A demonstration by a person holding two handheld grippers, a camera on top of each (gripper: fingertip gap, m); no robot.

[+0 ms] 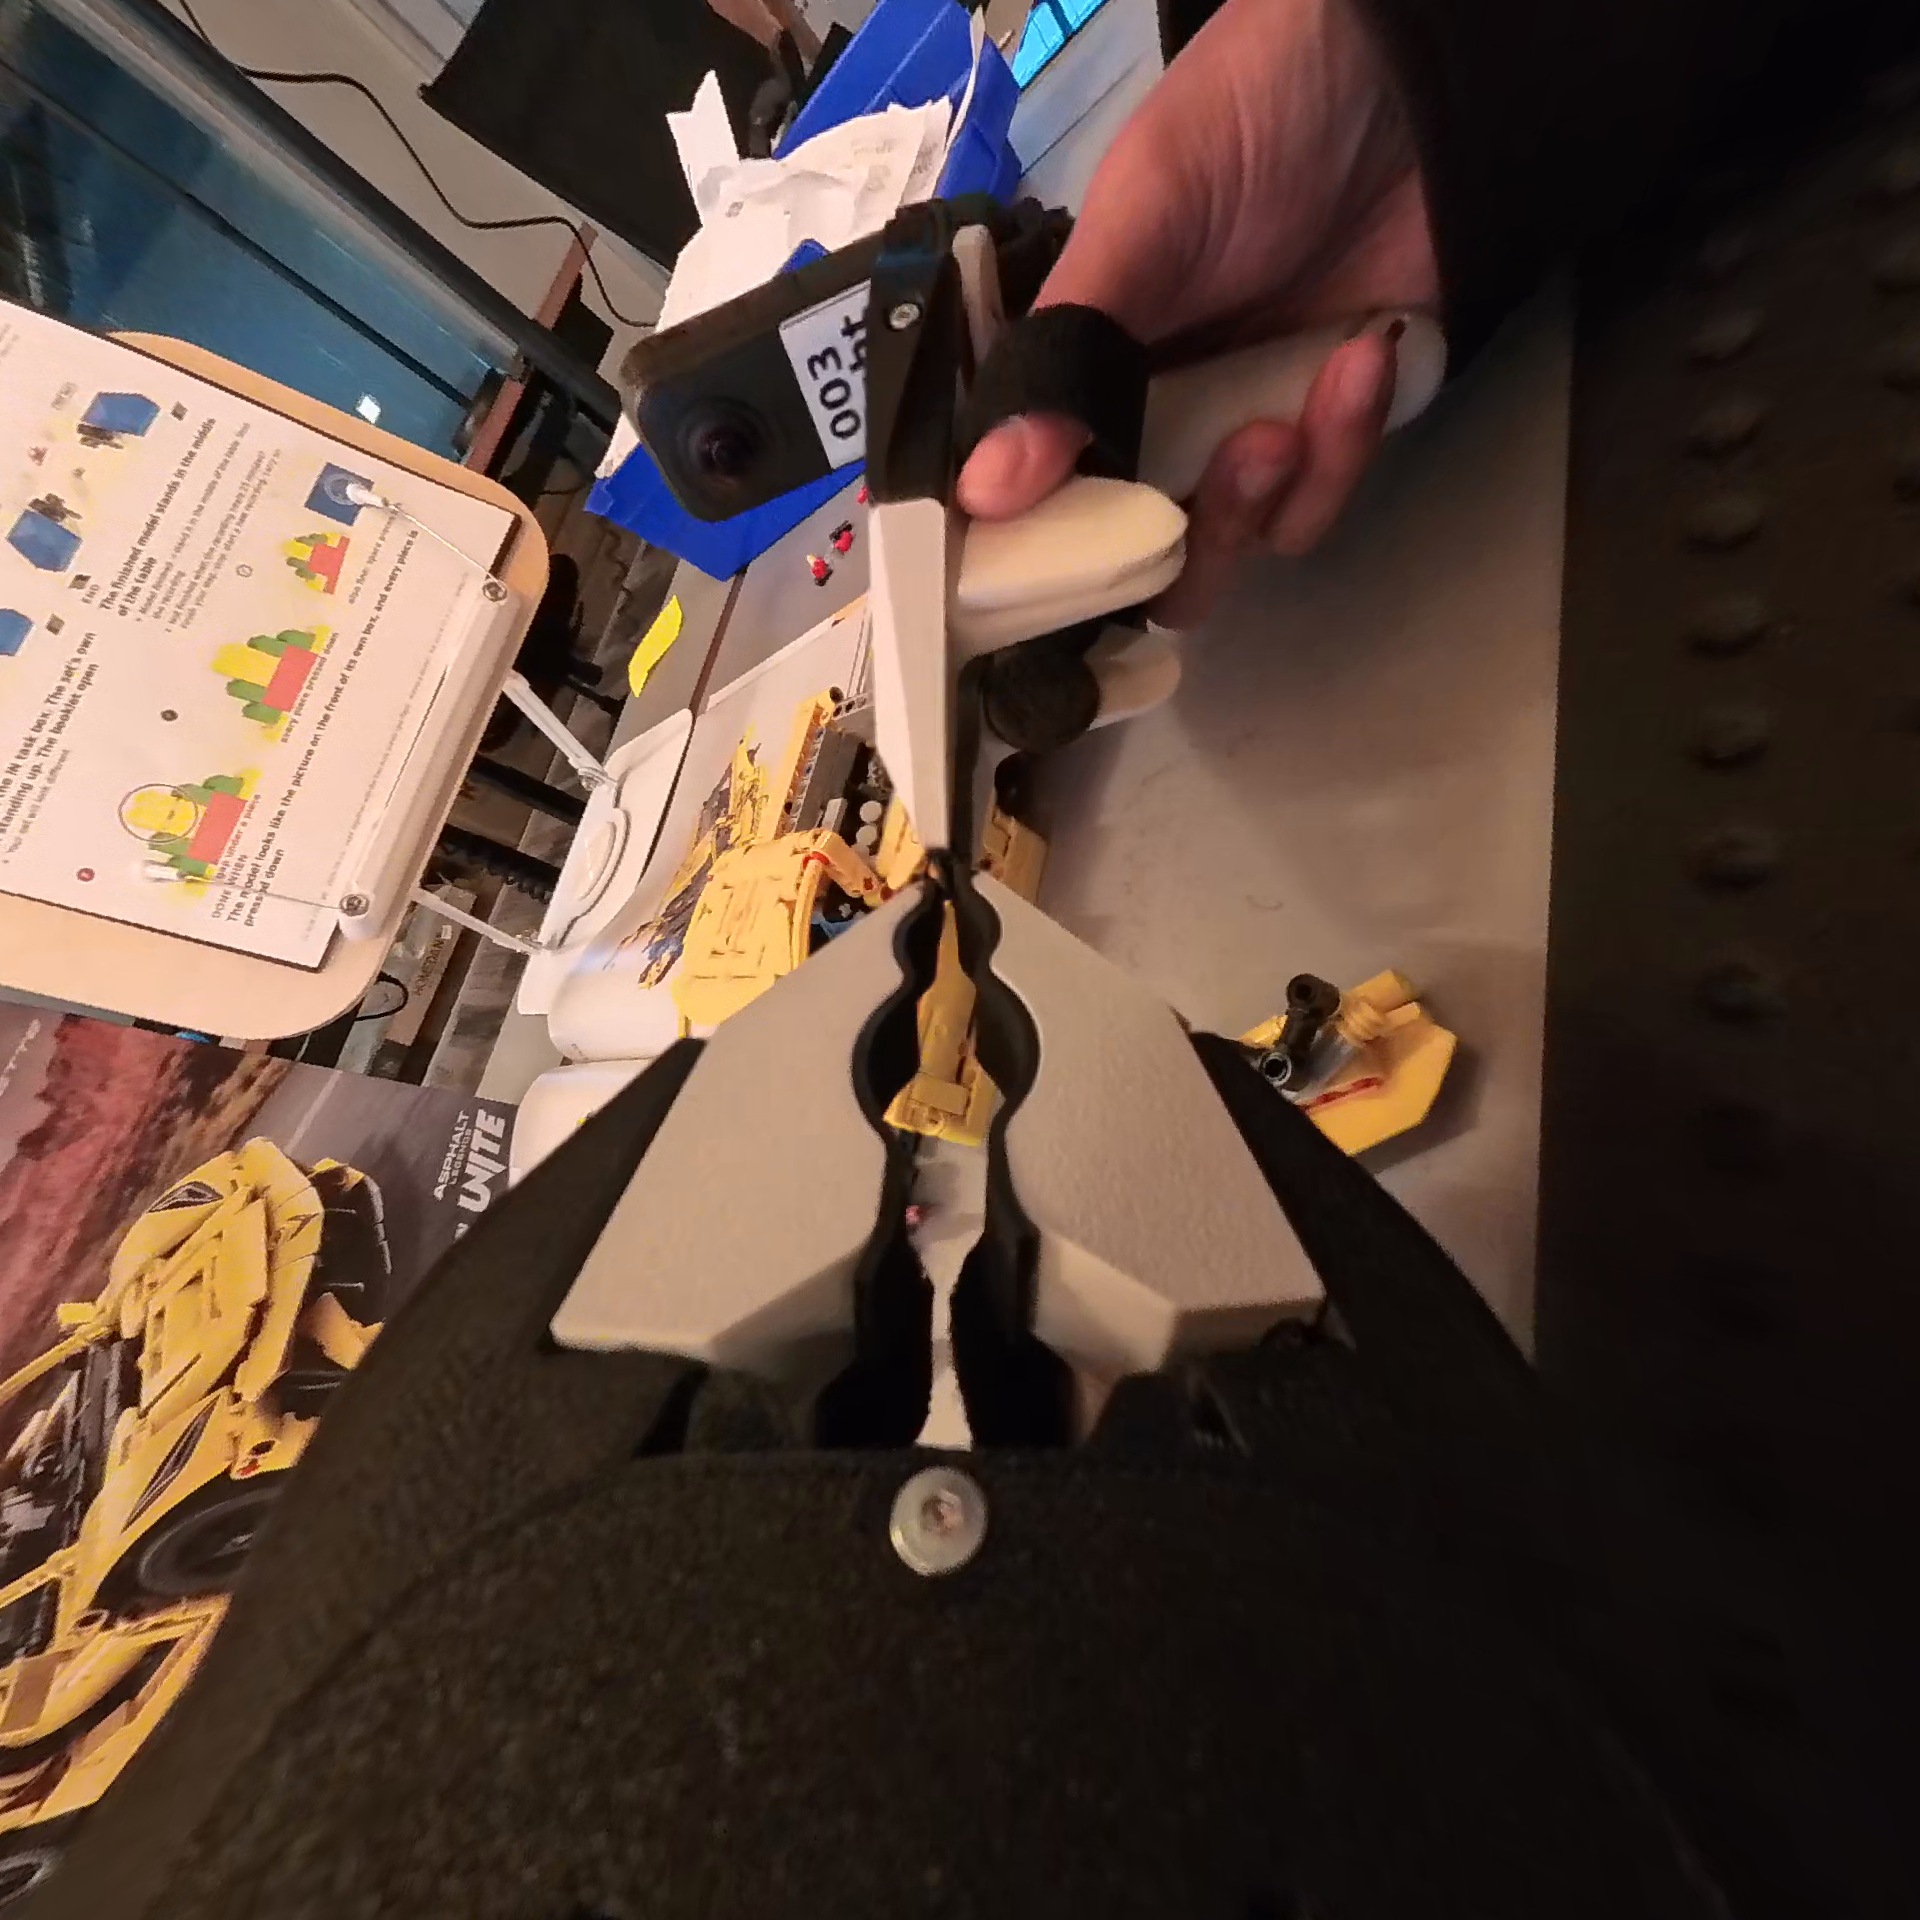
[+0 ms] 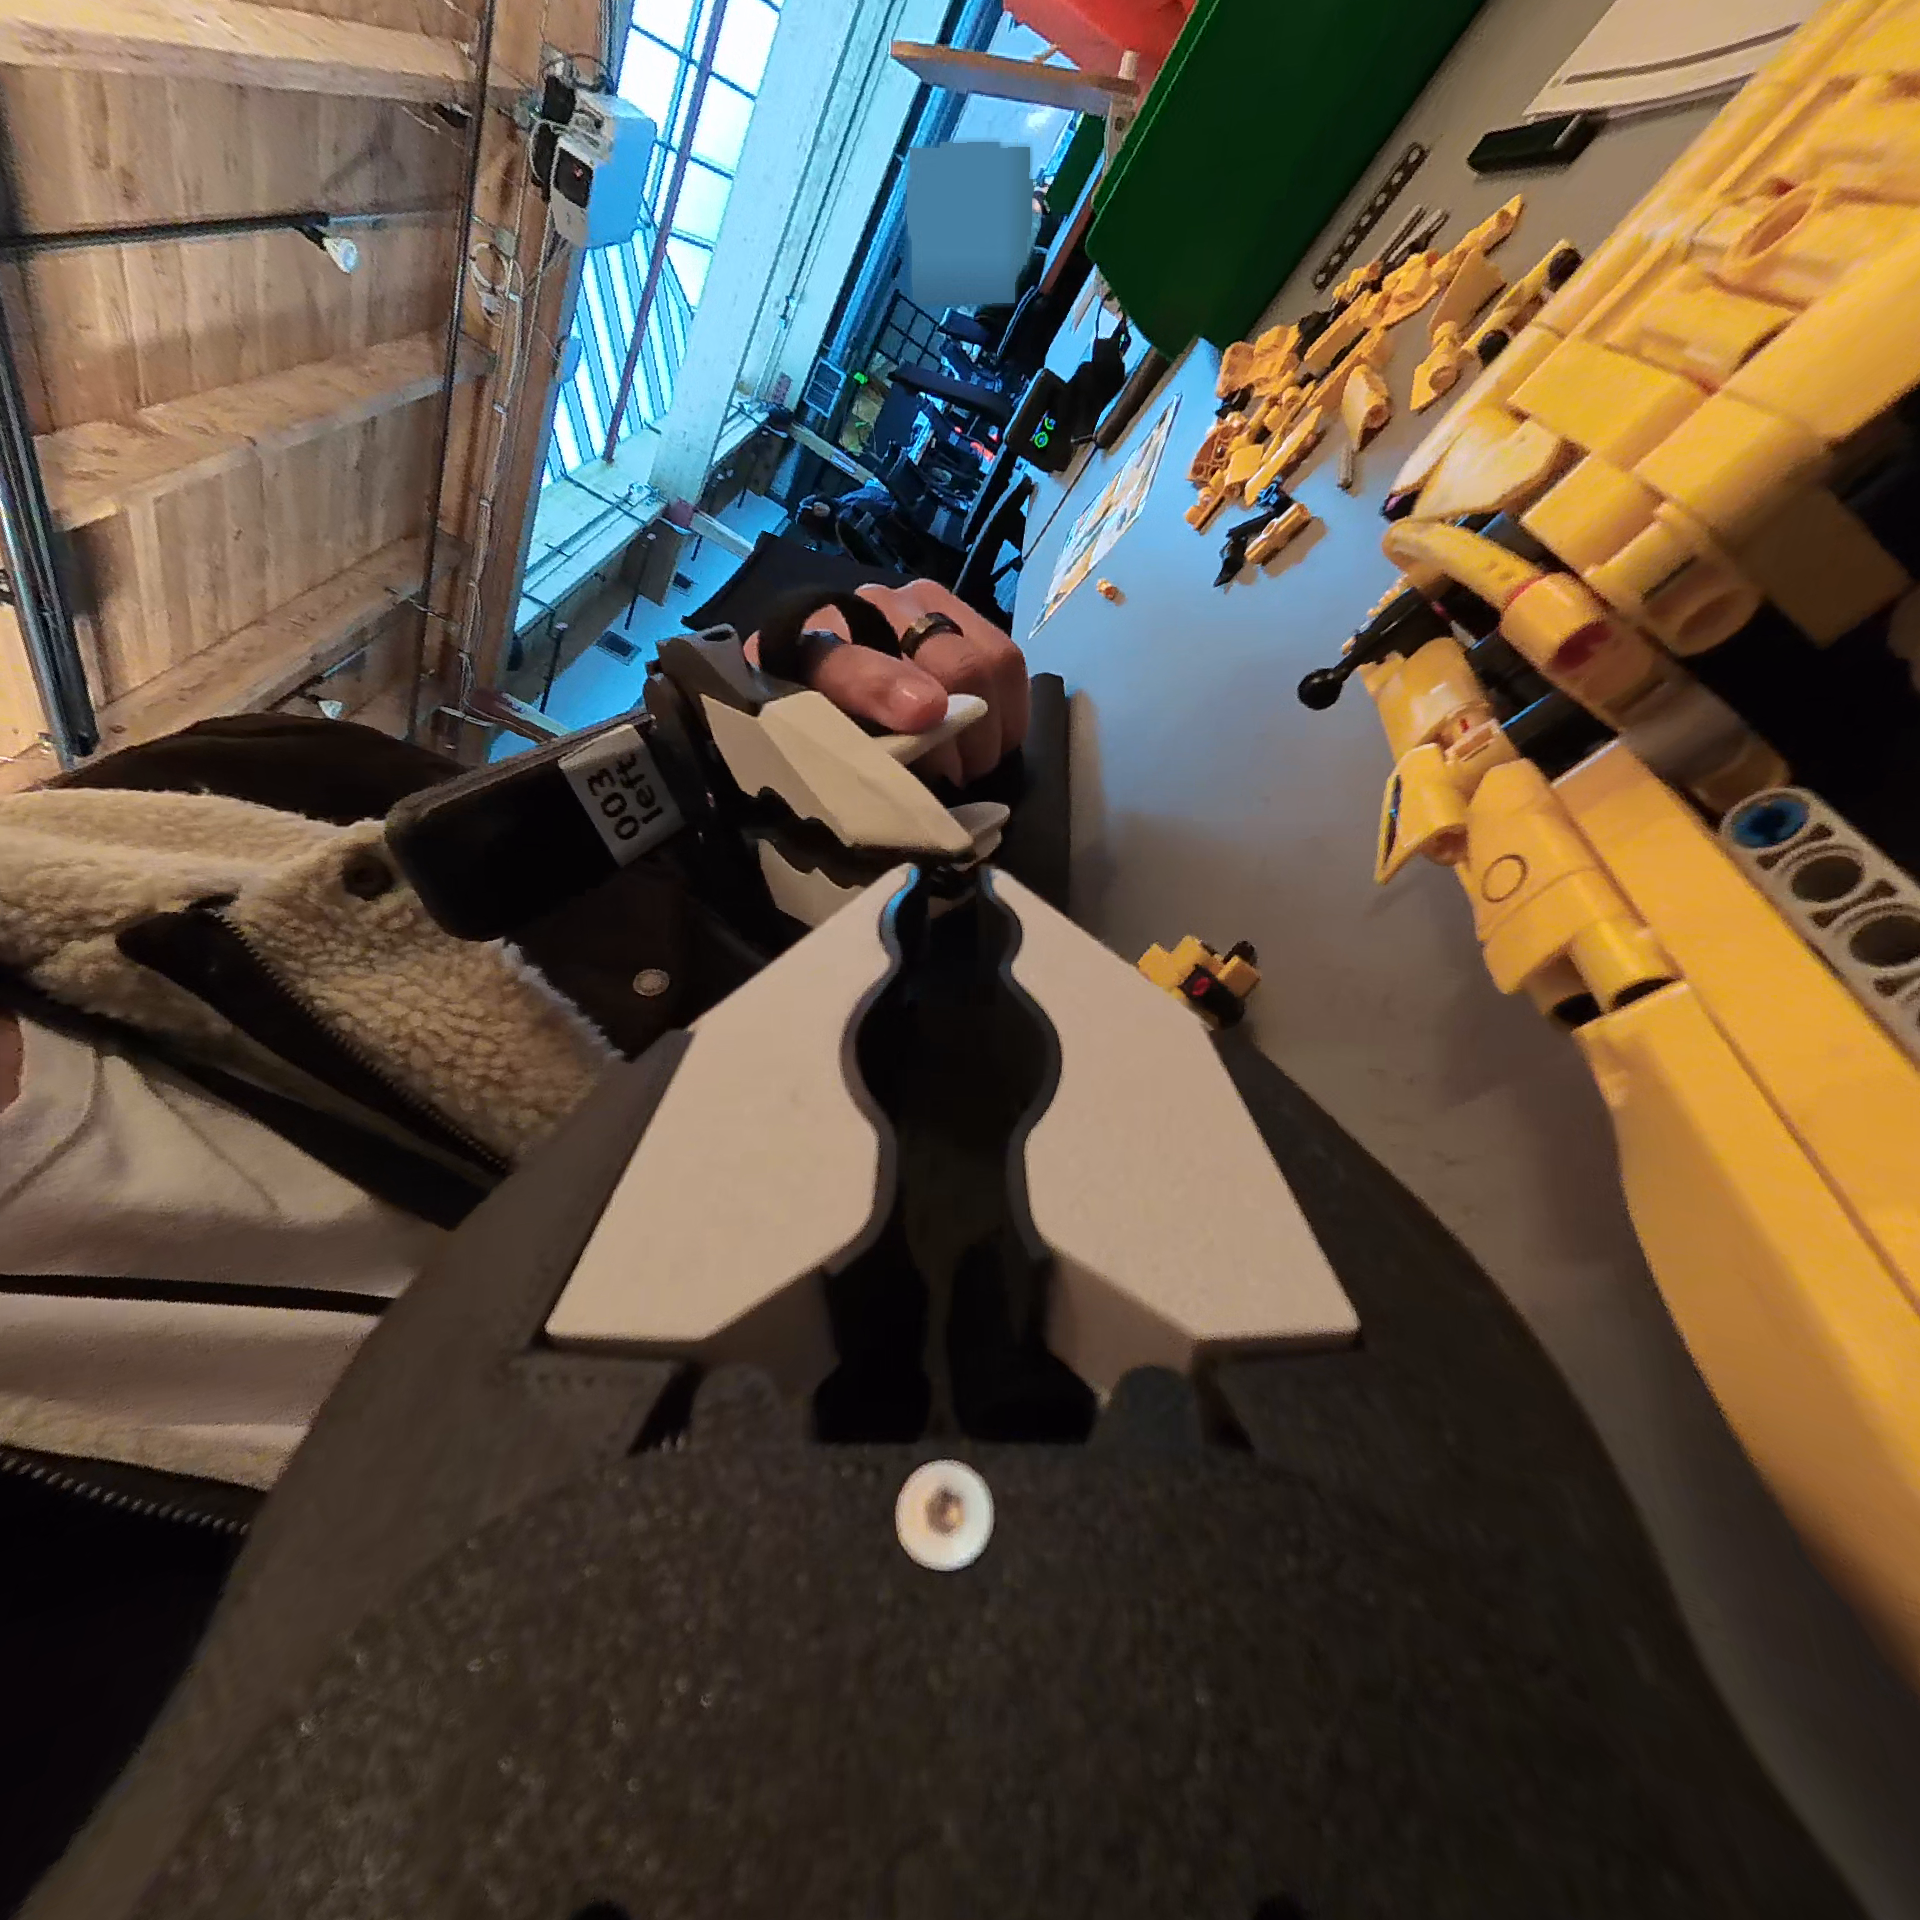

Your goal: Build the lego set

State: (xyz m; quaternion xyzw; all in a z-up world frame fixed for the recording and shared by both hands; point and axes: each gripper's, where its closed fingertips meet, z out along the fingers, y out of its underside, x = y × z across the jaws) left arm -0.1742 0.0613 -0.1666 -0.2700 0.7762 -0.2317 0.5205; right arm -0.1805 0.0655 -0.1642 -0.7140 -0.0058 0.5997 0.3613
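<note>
Yellow car (image 2: 1704, 499) sits beside us. Both grippers, left (image 1: 943, 873) and right (image 2: 951, 873), pinch tip to tip on one small dark part; we press squarely, slowly.

Whatever the two tongs pinch where their tips meet is hidden. Right of the right tongs (image 2: 940, 883), the yellow car model (image 2: 1714, 623) is cut off by the edge.

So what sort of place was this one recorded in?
Most likely a shared workshop or lab, not a home: exposed wooden ceiling beams, tall industrial windows, blue plastic parts bins on a grey worktable, and a printed task sheet on a wooden stand.
</note>
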